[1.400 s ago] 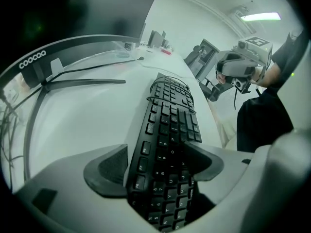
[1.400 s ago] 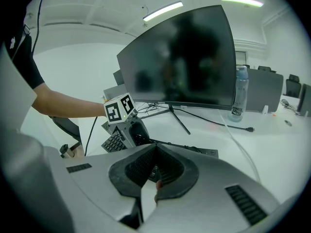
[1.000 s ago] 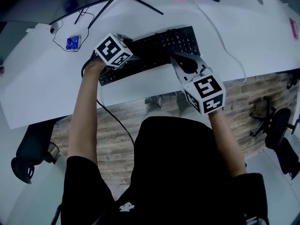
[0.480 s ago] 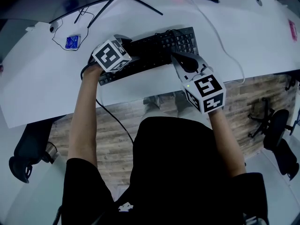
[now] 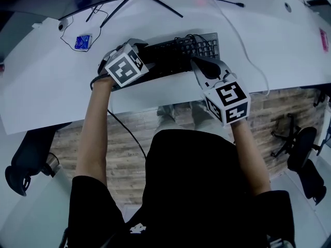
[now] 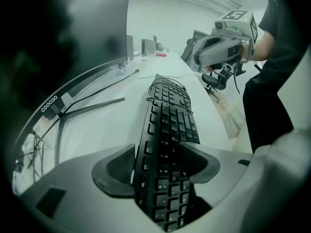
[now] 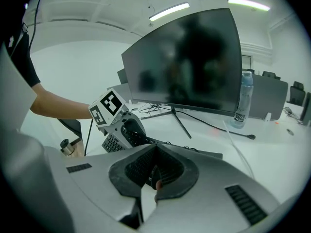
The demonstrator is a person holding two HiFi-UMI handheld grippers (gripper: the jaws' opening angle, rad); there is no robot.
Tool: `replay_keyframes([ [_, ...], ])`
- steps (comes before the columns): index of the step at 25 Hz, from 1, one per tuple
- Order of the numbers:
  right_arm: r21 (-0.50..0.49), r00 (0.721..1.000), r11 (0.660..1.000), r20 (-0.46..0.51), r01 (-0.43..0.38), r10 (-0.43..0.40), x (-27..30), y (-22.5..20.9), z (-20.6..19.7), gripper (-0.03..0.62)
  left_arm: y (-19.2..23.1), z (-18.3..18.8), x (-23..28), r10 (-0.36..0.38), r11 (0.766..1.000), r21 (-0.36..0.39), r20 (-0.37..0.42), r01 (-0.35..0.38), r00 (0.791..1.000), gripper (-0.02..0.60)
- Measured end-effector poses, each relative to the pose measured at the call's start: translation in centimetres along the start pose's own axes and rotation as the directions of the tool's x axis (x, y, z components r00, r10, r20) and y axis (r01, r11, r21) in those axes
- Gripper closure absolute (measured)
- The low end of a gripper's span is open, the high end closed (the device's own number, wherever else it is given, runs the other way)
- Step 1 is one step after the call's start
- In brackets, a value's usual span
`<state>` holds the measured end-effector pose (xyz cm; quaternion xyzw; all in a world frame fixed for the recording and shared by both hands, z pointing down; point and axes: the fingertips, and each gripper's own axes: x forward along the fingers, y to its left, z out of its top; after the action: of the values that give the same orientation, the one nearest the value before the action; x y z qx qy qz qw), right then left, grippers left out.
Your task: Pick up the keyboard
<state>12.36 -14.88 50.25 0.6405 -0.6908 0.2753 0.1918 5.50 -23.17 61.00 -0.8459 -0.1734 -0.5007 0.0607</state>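
Keyboard (image 5: 176, 56): black, lying flat on the white desk (image 5: 57, 97), close to its near edge and in front of the monitor (image 7: 194, 62). It is not lifted yet.
Left gripper (image 5: 144, 50): straddles the keyboard's left part, jaws wide apart with the keyboard running between the pads.
Just changed: these jaws have just been closing in on the keyboard, and the marker cube has rolled slightly since a second ago. The keyboard itself has not shifted.
Meaning: the grasp looks under way but probably not yet firm, and the lift is still to come.
Right gripper (image 5: 195, 62): jaws fully together and empty, tips by the keyboard's front edge near the number pad.
Arms: both forearms reach forward. The left gripper pitches steeply down, the right more shallowly.
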Motion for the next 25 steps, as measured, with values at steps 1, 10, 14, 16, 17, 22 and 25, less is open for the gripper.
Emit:
replay_keyframes([
  [1,-0.010,1.000,1.000,0.001,0.001,-0.001,0.0,-0.1,0.2,0.589,0.0,0.0,-0.1,0.009,1.000,0.005,0.001,-0.009,1.000,0.287],
  [10,-0.189,0.996,0.979,-0.058,-0.078,0.068,0.5,-0.8,2.0,0.589,-0.7,0.0,-0.1,0.060,0.997,0.051,0.020,-0.061,0.998,0.287],
  [14,-0.295,0.973,0.932,-0.152,-0.212,0.173,1.2,0.4,2.2,0.589,-1.0,0.2,-0.2,0.078,0.995,0.059,0.020,-0.079,0.997,0.287],
  [16,-0.342,0.958,0.901,-0.197,-0.268,0.210,1.6,1.0,2.2,0.588,-1.1,0.2,-0.2,0.080,0.995,0.060,0.019,-0.081,0.997,0.287],
  [17,-0.361,0.950,0.886,-0.217,-0.292,0.225,1.9,1.1,2.2,0.588,-1.2,0.1,-0.3,0.080,0.995,0.061,0.018,-0.081,0.997,0.287],
  [22,-0.437,0.907,0.807,-0.322,-0.398,0.273,3.5,1.4,2.4,0.588,-1.3,0.2,-0.4,0.094,0.993,0.068,0.019,-0.096,0.995,0.287],
  [25,-0.452,0.868,0.759,-0.396,-0.468,0.299,4.9,1.4,2.5,0.548,-1.4,0.3,-0.5,0.104,0.991,0.078,0.023,-0.106,0.994,0.287],
])
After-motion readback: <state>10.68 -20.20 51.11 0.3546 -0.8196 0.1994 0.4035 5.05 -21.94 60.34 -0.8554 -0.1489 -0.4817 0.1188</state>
